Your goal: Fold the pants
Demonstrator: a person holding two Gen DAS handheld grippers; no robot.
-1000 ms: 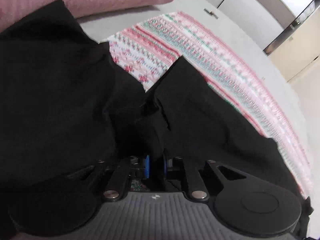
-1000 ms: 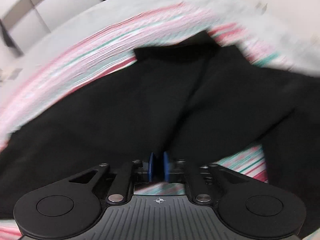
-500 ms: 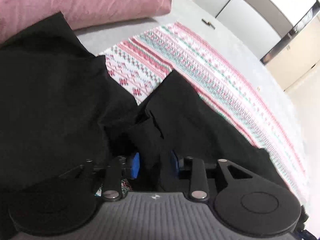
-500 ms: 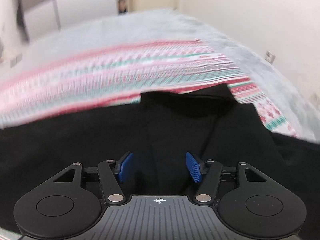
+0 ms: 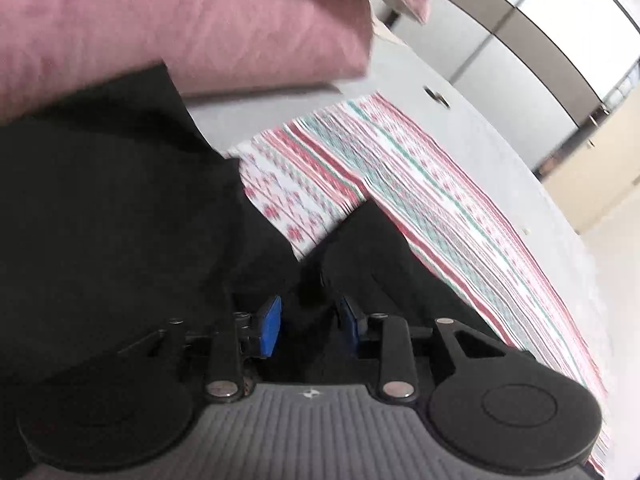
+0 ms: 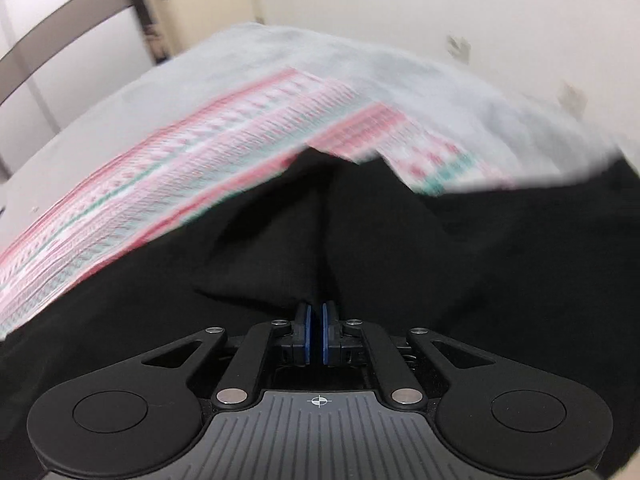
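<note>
Pants: black pants (image 5: 120,208) spread over the striped blanket (image 5: 420,200) on the bed, one edge up against the pink pillow (image 5: 180,28).
Left gripper: left gripper (image 5: 308,320) sits low over the dark cloth, blue pads (image 5: 269,324) parted about halfway; a bunch of fabric lies between them, and the pads are not squeezing it.
Right gripper: right gripper (image 6: 316,334) has its pads (image 6: 306,334) drawn almost together over the pants (image 6: 360,260); whether any cloth is pinched in that thin slit, I cannot tell.
Bed: grey sheet (image 6: 320,60) shows beyond the blanket (image 6: 180,168), blurred in the right view.
</note>
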